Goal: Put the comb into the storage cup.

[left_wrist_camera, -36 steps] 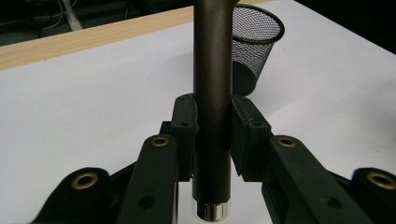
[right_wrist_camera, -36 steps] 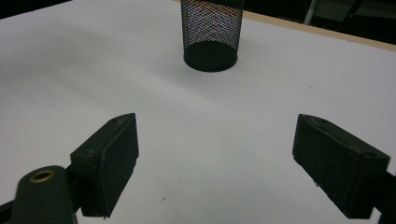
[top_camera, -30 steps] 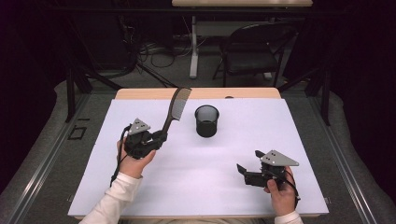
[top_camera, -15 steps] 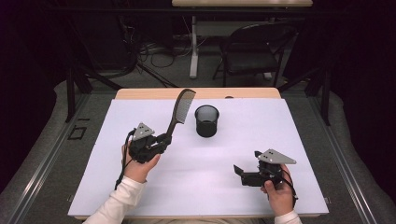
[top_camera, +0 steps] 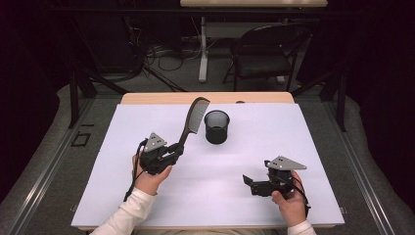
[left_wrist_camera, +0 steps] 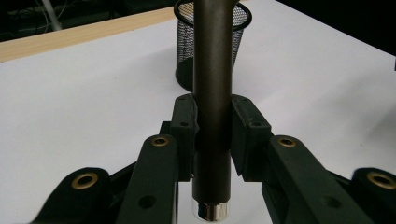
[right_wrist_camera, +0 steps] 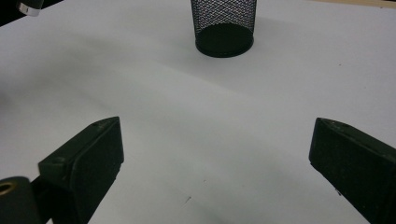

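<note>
The left gripper [top_camera: 172, 152] clamps the comb [top_camera: 192, 121] by its handle; the comb's long axis slants far-right, toothed end beside the mesh cup [top_camera: 217, 127].

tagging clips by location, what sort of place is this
Probably a lab or recording workspace: a white-covered table in a dark room, loose cables on the floor, and a folding chair beside another desk behind.

White table [top_camera: 147, 205]; black mesh cup [top_camera: 217, 126] standing upright near far edge.
</note>
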A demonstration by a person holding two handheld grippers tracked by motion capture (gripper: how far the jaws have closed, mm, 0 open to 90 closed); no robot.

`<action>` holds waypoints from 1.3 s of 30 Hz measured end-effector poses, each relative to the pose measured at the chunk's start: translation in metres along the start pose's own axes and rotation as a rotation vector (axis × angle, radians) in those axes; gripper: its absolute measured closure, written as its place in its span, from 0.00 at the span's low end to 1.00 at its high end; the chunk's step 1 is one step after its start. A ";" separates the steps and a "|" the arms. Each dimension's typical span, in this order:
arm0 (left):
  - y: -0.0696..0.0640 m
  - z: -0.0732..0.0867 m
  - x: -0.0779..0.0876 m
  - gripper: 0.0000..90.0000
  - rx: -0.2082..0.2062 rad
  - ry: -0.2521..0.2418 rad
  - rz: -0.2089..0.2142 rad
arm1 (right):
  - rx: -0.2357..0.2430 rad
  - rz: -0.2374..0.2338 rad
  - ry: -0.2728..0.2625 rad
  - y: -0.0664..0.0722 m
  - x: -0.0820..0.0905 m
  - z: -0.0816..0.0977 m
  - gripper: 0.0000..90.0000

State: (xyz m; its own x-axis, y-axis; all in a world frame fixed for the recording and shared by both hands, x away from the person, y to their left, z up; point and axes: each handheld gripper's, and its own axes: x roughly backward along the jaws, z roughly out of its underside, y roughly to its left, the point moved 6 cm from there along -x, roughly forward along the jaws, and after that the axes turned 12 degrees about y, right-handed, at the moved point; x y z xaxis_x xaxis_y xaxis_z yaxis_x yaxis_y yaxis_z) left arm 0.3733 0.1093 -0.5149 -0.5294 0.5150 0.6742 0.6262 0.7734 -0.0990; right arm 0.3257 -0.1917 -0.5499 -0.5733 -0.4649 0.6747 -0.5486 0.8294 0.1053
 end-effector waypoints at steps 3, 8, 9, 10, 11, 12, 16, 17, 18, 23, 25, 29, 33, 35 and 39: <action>-0.003 0.001 -0.002 0.81 -0.008 0.000 -0.003 | -0.015 0.010 0.016 0.000 -0.002 -0.001 0.03; -0.008 0.003 -0.006 0.81 -0.022 0.008 0.002 | -0.028 0.024 0.024 0.000 -0.003 -0.003 0.03; -0.009 0.004 -0.006 0.81 -0.024 0.008 0.002 | -0.026 0.029 0.019 0.000 -0.003 -0.003 0.03; -0.010 0.004 -0.007 0.81 -0.026 0.009 0.006 | -0.030 0.034 0.020 0.000 -0.002 -0.004 0.03; -0.011 0.005 -0.008 0.81 -0.030 0.011 0.003 | -0.033 0.031 0.018 0.000 -0.002 -0.004 0.03; -0.011 0.005 -0.009 0.81 -0.032 0.011 0.005 | -0.033 0.031 0.016 0.000 -0.001 -0.005 0.03; -0.014 0.006 -0.011 0.81 -0.037 0.009 0.005 | -0.045 0.021 0.009 0.000 -0.001 -0.009 0.04; -0.015 0.006 -0.011 0.81 -0.039 0.007 0.007 | -0.045 0.024 0.008 0.000 0.000 -0.010 0.04; -0.015 0.006 -0.011 0.81 -0.041 0.005 0.006 | -0.049 0.022 0.009 0.000 0.000 -0.011 0.05; -0.017 0.005 -0.010 0.81 -0.045 -0.005 0.006 | -0.069 -0.007 -0.007 0.001 0.001 -0.018 0.10; -0.017 0.005 -0.010 0.81 -0.045 -0.004 0.007 | -0.075 -0.014 -0.005 0.002 0.000 -0.020 0.13; -0.017 0.006 -0.010 0.81 -0.046 -0.002 0.007 | -0.067 -0.031 0.009 0.005 -0.003 -0.025 0.14; -0.017 0.007 -0.011 0.81 -0.043 0.002 0.008 | -0.063 -0.050 0.016 0.008 -0.006 -0.032 0.16; -0.017 0.007 -0.011 0.81 -0.044 0.001 0.005 | -0.062 -0.061 0.016 0.009 -0.008 -0.036 0.16; -0.017 0.007 -0.010 0.81 -0.043 -0.003 0.004 | -0.060 -0.079 0.028 0.011 -0.010 -0.044 0.16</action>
State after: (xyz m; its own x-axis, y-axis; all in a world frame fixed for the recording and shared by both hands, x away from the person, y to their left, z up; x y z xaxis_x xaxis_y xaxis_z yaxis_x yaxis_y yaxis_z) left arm 0.3642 0.0937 -0.5251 -0.5287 0.5195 0.6713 0.6525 0.7546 -0.0701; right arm 0.3522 -0.1638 -0.5233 -0.5119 -0.5217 0.6825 -0.5539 0.8077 0.2019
